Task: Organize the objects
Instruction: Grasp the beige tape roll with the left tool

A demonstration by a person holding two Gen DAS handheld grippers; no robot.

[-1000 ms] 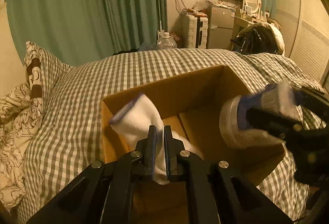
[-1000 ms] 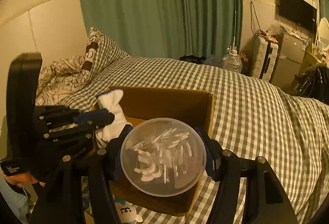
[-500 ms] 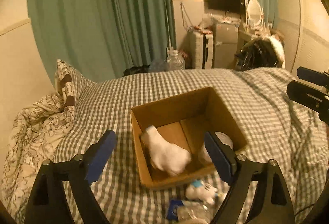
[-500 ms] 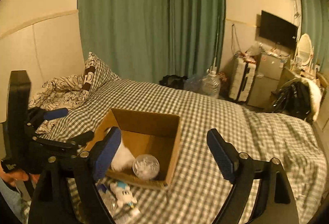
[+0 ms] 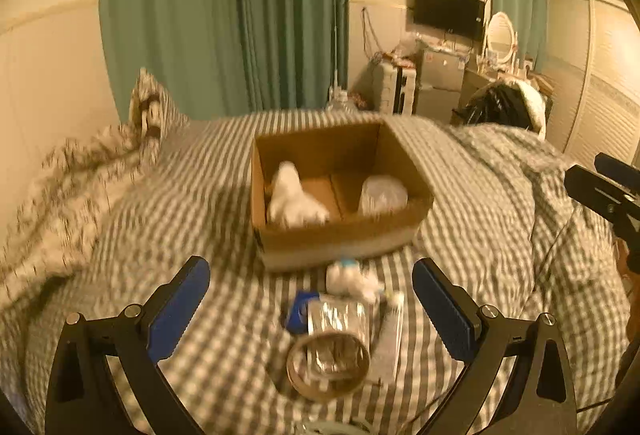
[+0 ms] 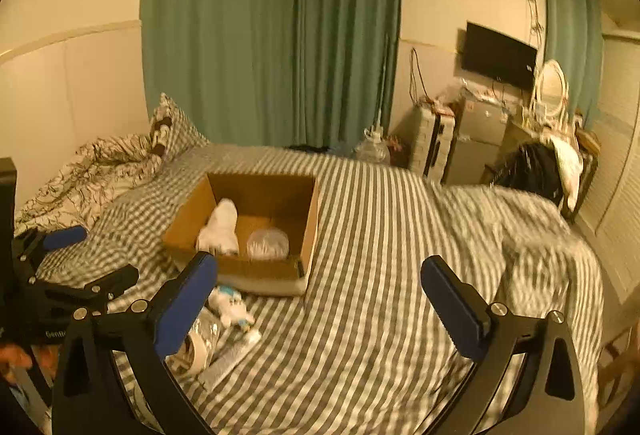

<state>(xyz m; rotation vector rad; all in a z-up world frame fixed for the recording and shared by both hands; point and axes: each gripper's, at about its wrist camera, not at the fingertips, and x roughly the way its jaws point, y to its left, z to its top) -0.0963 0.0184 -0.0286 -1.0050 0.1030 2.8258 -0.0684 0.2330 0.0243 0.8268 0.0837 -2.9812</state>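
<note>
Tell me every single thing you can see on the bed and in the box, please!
cardboard box: one, brown, open, on the checked bed.
sock: one, white, left side inside the box.
round container: one, clear, right side inside the box.
small toy: one, white and blue, on the bed before the box.
tape roll: one, pale, nearest the camera.
clear packet: one, between toy and tape roll.
pillow: one, checked, at the bed's head.
left gripper: open, empty.
right gripper: open, empty.
</note>
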